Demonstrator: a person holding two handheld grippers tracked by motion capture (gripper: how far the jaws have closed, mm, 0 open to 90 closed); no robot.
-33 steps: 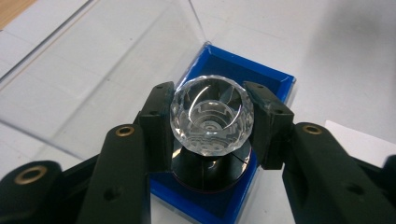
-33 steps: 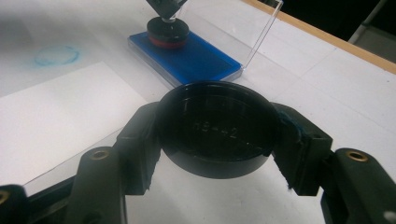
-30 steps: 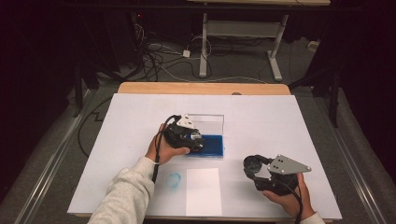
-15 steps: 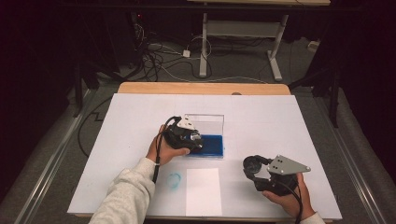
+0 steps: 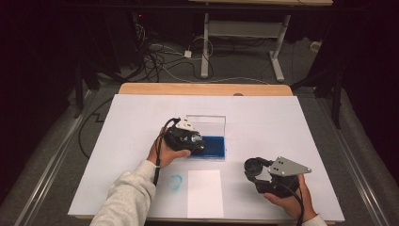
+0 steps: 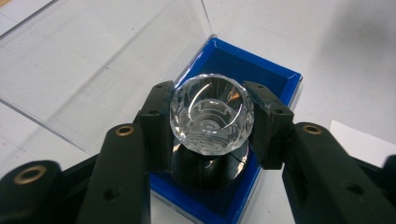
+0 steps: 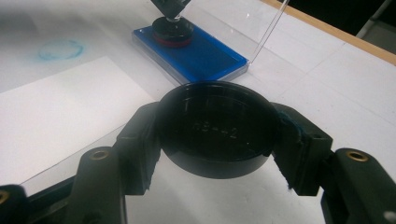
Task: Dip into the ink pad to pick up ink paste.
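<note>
Here, left gripper (image 6: 212, 121) clamping crystal stamp (image 6: 212, 119), blue tray (image 6: 275, 77)

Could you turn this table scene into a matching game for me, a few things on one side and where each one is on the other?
Things:
1. clear faceted crystal stamp
2. round black cap
3. blue ink pad tray
4. smudged blue ring mark

Places:
A. on the white table cover, left of the white paper sheet
B. between the jaws of the right gripper
C. in front of the upright clear lid
D. clamped in the left gripper

Pairs: 1-D, 2-B, 3-C, 4-A
</note>
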